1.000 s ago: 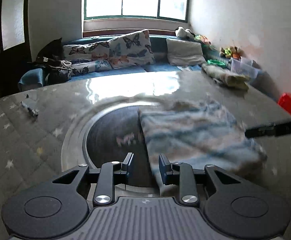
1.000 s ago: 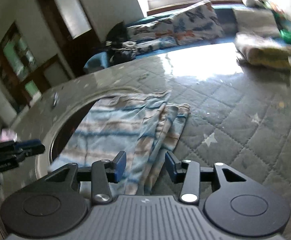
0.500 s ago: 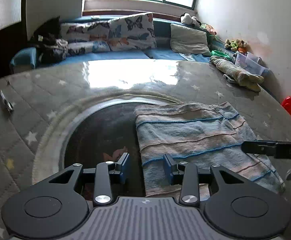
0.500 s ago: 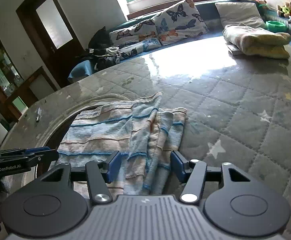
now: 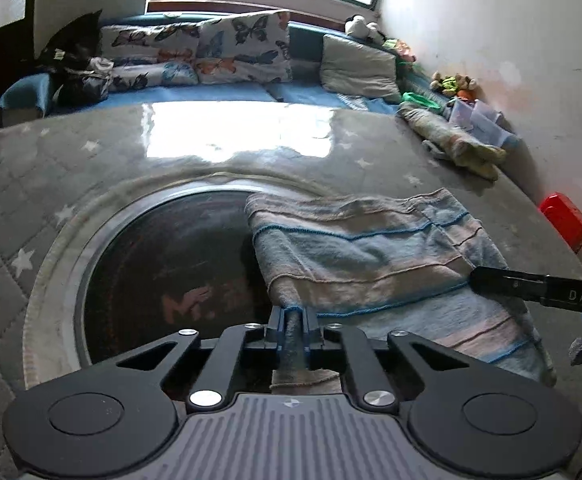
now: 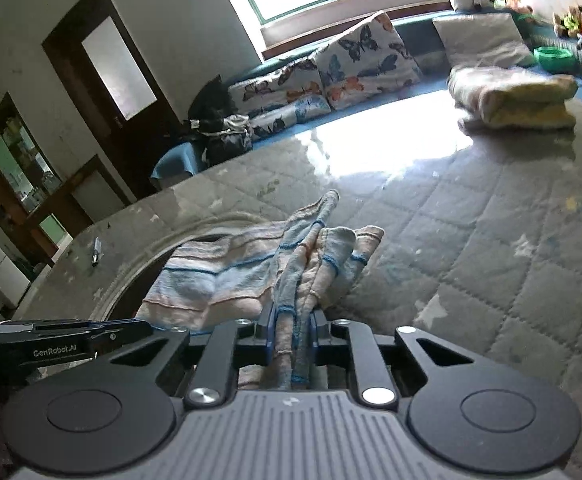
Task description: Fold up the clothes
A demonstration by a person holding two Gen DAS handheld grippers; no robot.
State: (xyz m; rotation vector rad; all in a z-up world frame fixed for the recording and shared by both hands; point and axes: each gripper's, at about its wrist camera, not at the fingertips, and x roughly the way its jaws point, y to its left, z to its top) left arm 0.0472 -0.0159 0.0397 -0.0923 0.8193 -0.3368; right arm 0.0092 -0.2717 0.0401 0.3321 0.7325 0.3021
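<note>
While the left gripper (image 5: 294,322) is pinching the near left corner of the striped towel (image 5: 371,252) on the bench (image 5: 71,168), its thin bite risks slipping. From the right wrist, the right gripper (image 6: 291,330) is closing its jaws over several bunched layers (image 6: 299,268), which could skew the fold.

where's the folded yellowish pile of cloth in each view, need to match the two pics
Left wrist view: the folded yellowish pile lies upper right, at the table's far edge, near the wall.
Right wrist view: the same pile lies upper right, beyond the bright glare on the table.
Shared landmark: the butterfly cushions under the window; the pile sits to their right in both views.
</note>
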